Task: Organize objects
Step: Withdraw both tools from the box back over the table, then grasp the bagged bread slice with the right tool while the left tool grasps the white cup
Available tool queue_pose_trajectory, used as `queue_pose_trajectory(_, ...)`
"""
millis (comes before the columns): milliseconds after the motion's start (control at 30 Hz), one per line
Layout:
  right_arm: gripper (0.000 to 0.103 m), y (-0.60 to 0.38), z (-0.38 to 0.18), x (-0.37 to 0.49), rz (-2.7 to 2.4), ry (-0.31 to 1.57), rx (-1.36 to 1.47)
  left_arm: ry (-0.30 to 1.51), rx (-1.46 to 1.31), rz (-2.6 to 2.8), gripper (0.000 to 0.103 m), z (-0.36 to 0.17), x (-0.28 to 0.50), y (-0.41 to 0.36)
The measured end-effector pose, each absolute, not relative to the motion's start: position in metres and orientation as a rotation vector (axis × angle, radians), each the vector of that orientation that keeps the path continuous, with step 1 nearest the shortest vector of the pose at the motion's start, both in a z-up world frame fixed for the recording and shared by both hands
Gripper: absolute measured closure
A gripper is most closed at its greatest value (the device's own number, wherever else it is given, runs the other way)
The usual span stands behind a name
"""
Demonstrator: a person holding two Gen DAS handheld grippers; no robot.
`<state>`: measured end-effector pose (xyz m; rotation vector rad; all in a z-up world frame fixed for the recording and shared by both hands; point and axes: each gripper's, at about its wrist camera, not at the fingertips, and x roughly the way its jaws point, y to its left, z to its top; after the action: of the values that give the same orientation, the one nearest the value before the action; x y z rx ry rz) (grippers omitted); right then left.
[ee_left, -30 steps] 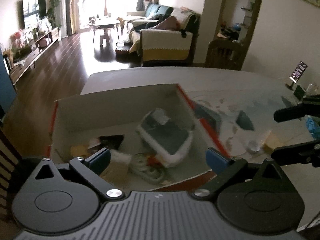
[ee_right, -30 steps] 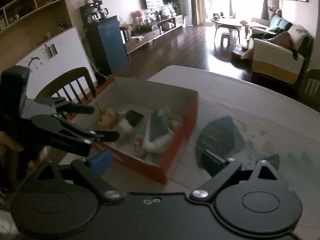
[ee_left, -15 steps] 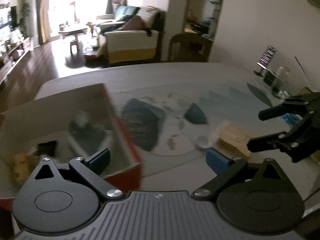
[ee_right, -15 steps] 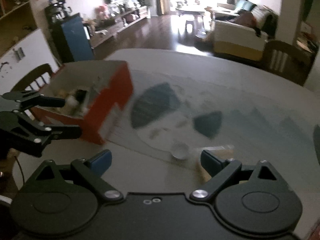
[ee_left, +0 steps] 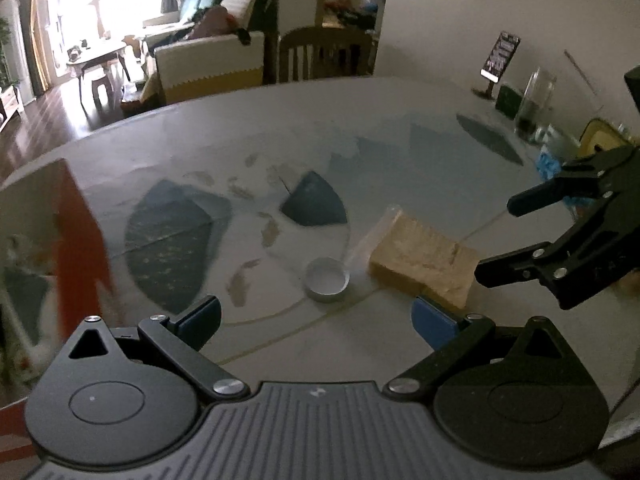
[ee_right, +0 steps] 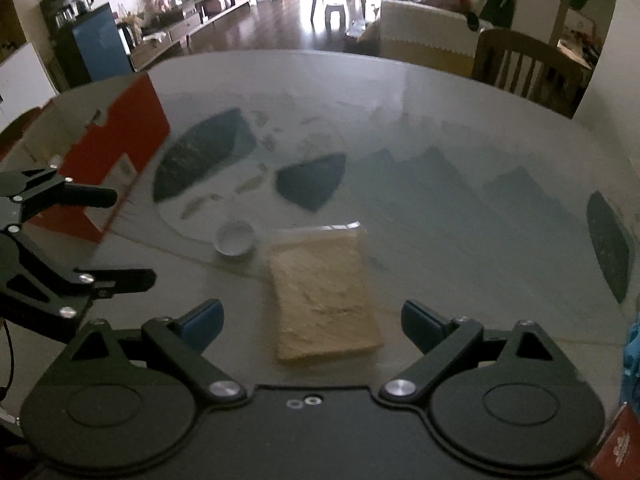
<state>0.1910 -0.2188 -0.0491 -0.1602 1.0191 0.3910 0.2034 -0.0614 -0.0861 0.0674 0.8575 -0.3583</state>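
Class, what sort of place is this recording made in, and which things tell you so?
Most likely a home's open dining and living room: a round dining table with a wooden chair, a sofa, and a TV cabinet.

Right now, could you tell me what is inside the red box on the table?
The red box sits at the frame edge in both views; its interior is only a pale blur. Its contents cannot be made out.

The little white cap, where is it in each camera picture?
Left wrist view: the white cap lies low in the middle, just left of the wrapped yellow block.
Right wrist view: the cap lies left of centre, up-left of the block.
Shared landmark: the red box.
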Motion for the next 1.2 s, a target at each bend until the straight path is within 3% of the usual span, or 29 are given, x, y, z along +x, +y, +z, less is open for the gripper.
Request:
queue_pose_trajectory(800, 0.009, -0.206, -0.108, 0.218, 0.473, 1.090, -0.310, 0.940, 0.105, -0.250, 0.002, -0.148, 0.261, -0.095)
queue_pose_trajectory(1000, 0.013, -0.207, -0.112, 0.225, 0.468, 1.094, -0.290, 0.925, 0.148, -0.231, 0.013, -0.150, 0.261, -0.101)
queue_pose_trajectory(1200, 0.022, -0.210, -0.111, 0.229, 0.458, 1.095, -0.265, 0.903, 0.145, -0.241, 0.040, -0.146, 0.259, -0.103)
